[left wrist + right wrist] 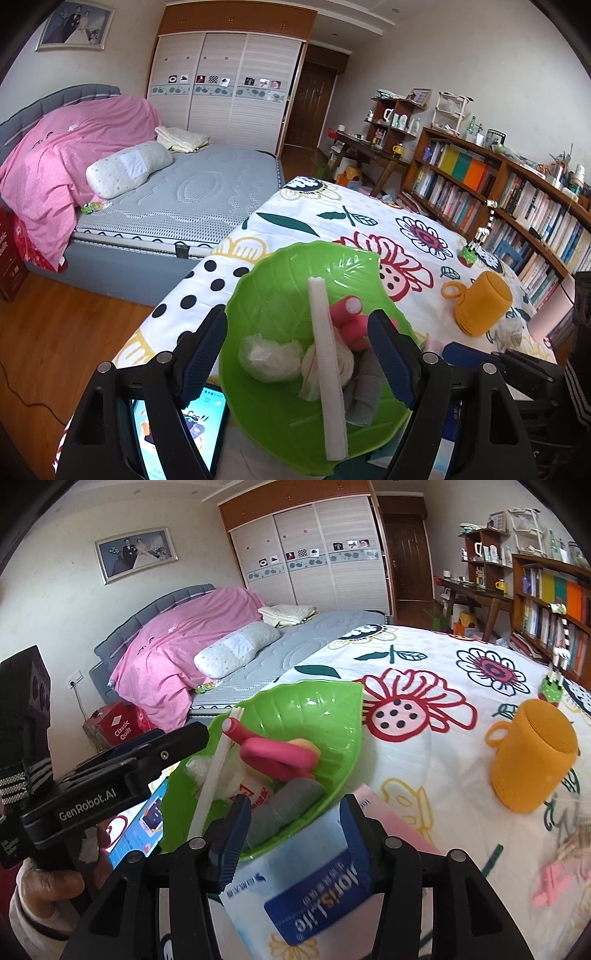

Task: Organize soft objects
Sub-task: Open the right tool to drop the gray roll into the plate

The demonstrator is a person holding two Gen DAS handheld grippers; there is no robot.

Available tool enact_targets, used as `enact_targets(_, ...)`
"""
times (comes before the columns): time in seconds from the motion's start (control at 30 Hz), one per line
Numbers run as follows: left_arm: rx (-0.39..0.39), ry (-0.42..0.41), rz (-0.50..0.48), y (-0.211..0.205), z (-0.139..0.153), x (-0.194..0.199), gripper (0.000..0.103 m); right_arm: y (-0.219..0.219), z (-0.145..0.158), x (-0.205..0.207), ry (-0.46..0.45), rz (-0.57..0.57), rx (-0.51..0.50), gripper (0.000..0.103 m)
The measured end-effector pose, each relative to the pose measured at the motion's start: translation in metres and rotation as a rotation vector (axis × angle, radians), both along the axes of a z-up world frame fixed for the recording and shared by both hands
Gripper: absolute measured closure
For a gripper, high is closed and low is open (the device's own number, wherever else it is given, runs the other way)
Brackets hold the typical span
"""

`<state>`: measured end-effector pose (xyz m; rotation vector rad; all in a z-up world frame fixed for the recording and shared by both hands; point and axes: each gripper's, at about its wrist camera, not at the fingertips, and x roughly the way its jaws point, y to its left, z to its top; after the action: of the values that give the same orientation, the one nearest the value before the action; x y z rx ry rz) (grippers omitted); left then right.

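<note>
One green leaf-shaped bowl (280, 291) sits on the flower-print surface (436, 760), holding five soft things: a white foam strip (327, 354) leaning across it, a pink toy (275, 755), a grey cloth roll (286, 805), a clear crumpled bag (267, 356) and a white printed bag (345, 363). The left gripper (297, 363) hangs open over the bowl. The right gripper (293, 840) clamps a pale blue tissue pack (295, 878) just beside the bowl's rim. A phone (207, 424) and one orange speaker (532, 755) lie nearby.

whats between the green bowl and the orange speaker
Bare floral cloth only, separating the green bowl from the orange speaker; the right wrist view shows it clearest.
</note>
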<state>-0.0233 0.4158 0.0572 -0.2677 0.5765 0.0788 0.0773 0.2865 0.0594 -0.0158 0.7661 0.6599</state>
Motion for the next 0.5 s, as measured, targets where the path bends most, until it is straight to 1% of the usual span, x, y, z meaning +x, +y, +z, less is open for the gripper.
enact_targets(0.13,0.006,0.003,-0.015,-0.005,0.0,0.0,0.023,-0.005,0.0,-0.004,-0.009,-0.016,0.001,0.039)
enact_targets(0.27,0.018,0.0,-0.026,-0.01,0.0,0.0,0.017,-0.011,0.002,-0.007,-0.02,-0.037,-0.001,0.034)
enact_targets(0.5,0.026,-0.005,-0.04,-0.017,0.003,-0.003,0.017,-0.022,0.004,-0.009,-0.013,-0.069,0.016,0.023)
